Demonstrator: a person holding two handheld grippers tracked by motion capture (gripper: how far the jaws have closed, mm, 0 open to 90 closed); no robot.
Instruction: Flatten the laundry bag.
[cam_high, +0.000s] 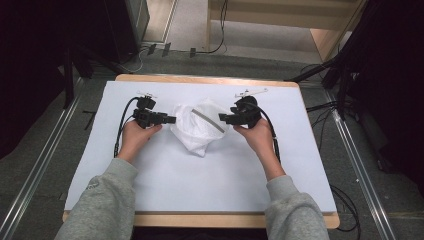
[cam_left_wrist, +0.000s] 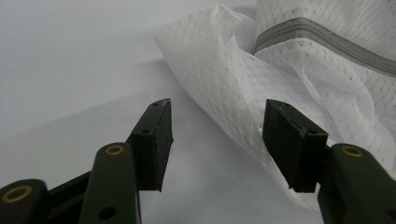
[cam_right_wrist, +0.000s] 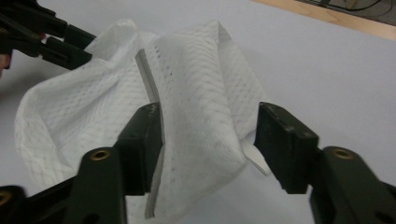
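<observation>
A crumpled white mesh bag (cam_high: 197, 125) with a grey zipper strip (cam_high: 208, 121) lies in the middle of a bench (cam_high: 200, 175) covered in white. The left tool (cam_high: 170, 119) points at the bag's left edge, its jaws spread with a fold of the fabric between them, unpinched. The right tool (cam_high: 223, 118) reaches in from the other side, its jaws also spread around the bag's edge.

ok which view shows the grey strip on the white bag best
The left gripper view: the grey strip runs large and sharp across the white bag. The high view gives it as a short diagonal line; the right gripper view catches a pale edge-on band.
</observation>
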